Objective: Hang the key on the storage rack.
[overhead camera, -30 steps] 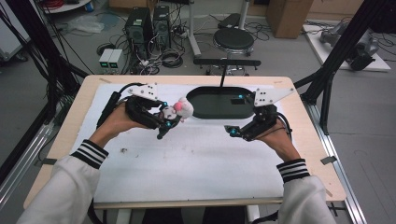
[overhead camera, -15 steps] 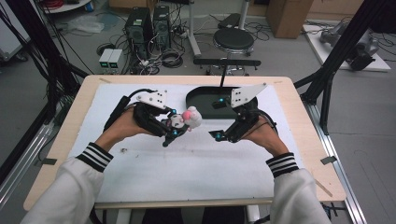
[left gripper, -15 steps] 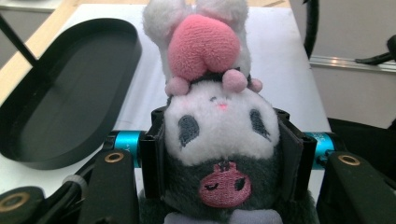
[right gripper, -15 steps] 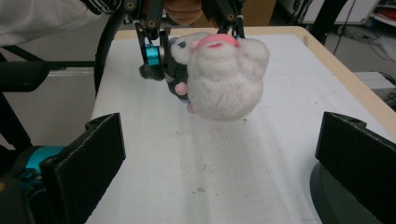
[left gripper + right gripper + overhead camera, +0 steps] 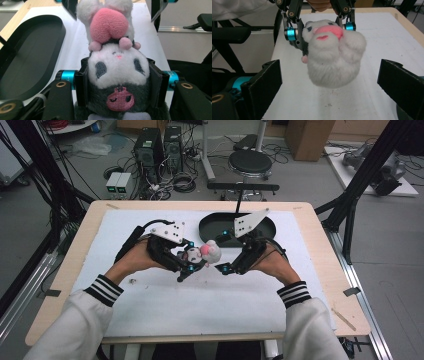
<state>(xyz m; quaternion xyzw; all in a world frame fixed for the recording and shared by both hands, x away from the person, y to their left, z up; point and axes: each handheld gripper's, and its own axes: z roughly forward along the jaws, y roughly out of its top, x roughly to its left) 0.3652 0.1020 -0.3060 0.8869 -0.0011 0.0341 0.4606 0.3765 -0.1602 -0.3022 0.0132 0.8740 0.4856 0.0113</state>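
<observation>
My left gripper (image 5: 186, 268) clamps the plush toy (image 5: 202, 254); its body pokes seemingly between my right gripper's (image 5: 329, 82) open jaws.

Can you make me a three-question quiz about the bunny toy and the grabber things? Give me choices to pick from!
1. Where is the plush toy?
A. Inside the black tray
B. Between the left gripper's jaws
C. Flat on the table

2. What colour is the heart the toy carries?
A. Pink
B. Green
C. Yellow

3. How do the right gripper's jaws stand?
A. Squeezing the toy
B. Open, one each side of the toy, not touching
C. Holding the tray

Answers: 1 B, the jaws press its head on both sides. 2 A, it shows pink against white fur. 3 B, gaps show beside the toy.
</observation>
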